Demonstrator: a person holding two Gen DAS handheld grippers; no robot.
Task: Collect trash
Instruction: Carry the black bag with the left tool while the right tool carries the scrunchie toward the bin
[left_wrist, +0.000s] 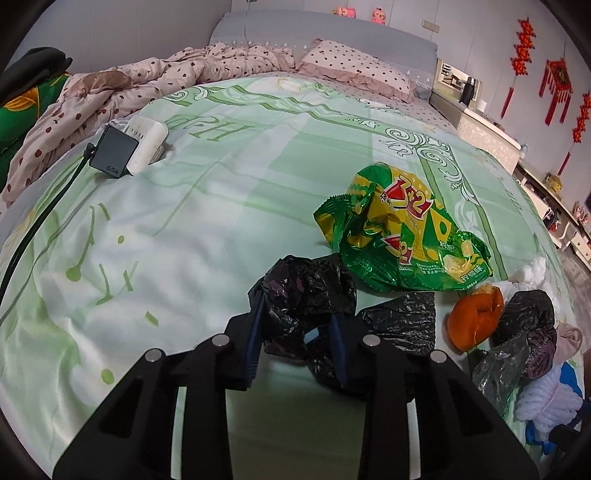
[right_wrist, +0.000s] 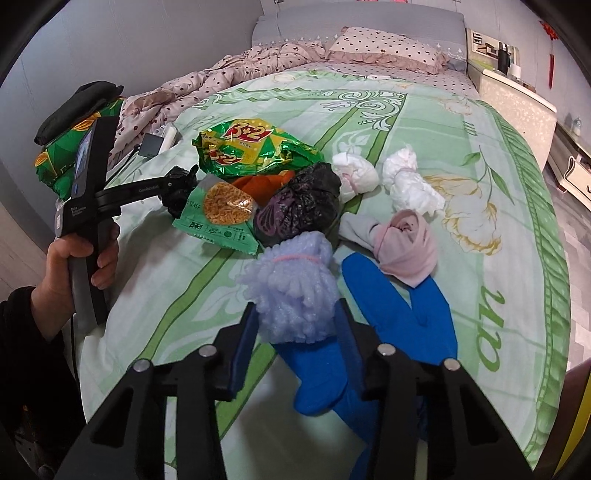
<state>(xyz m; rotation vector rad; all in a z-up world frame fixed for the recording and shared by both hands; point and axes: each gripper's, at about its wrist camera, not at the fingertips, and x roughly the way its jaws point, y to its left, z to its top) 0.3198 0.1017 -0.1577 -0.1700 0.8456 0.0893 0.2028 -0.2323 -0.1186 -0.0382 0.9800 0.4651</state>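
Observation:
In the left wrist view my left gripper (left_wrist: 295, 334) is shut on a crumpled black plastic bag (left_wrist: 306, 284) lying on the green bed sheet (left_wrist: 184, 258). Just beyond it lie a green and yellow snack wrapper (left_wrist: 402, 229) and an orange peel (left_wrist: 476, 314). In the right wrist view my right gripper (right_wrist: 295, 330) is shut on a pale foam net wad (right_wrist: 295, 291), which rests over a blue slipper (right_wrist: 321, 373). Behind the wad sit a dark knotted bag (right_wrist: 299, 206), a small green packet (right_wrist: 221, 210) and the snack wrapper (right_wrist: 251, 147). The left gripper (right_wrist: 181, 188) shows there, held by a hand (right_wrist: 85, 258).
Two white tissue wads (right_wrist: 354, 173) (right_wrist: 410, 184), a rolled pink sock (right_wrist: 406, 243) and a second blue slipper (right_wrist: 406, 306) lie to the right. A dark charger (left_wrist: 110, 151) with its cable and a white power strip (left_wrist: 147, 140) sit far left. A rumpled quilt (left_wrist: 129, 85) lies at the head.

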